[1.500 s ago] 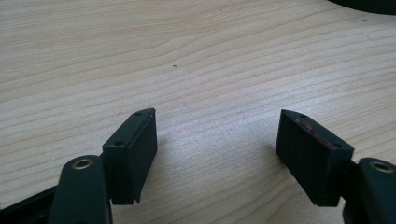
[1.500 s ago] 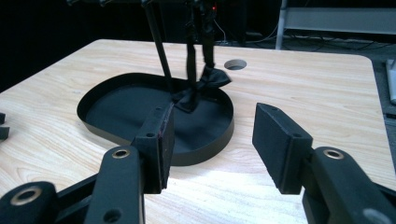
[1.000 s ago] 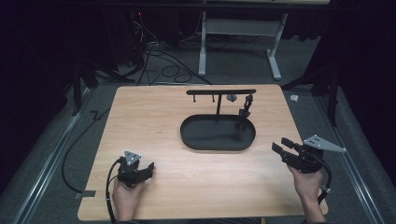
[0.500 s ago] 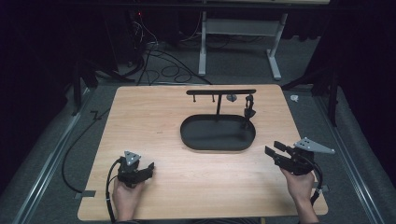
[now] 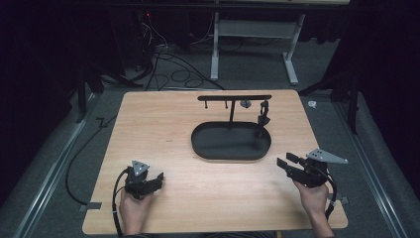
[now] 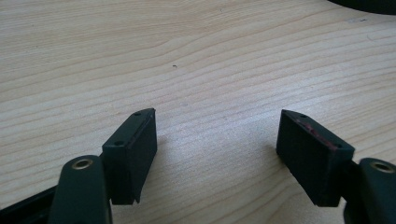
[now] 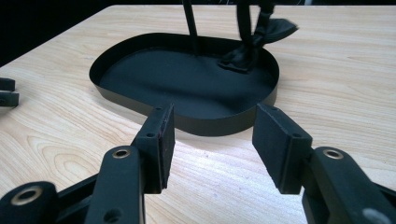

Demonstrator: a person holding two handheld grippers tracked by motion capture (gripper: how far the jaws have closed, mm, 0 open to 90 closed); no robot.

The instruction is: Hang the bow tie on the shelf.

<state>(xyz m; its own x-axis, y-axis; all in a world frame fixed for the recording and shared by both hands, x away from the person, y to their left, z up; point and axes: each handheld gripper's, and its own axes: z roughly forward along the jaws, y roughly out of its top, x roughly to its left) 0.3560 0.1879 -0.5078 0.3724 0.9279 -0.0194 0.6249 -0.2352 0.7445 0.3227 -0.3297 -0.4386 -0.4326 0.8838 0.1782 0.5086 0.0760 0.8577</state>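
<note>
Now the right claw (image 7: 212,142) hovers spread and empty just before the black oval tray (image 7: 210,125) on the desk (image 5: 163,134). Well apart, the left claw (image 6: 217,154) stands spread over bare wood, holding nothing.

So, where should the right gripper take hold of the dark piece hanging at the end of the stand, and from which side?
Probably its narrow upper part, just under the crossbar, coming level from the near side. The hanging piece droops into the black tray, whose wall blocks a low approach. The right gripper stands open and already faces it.
</note>
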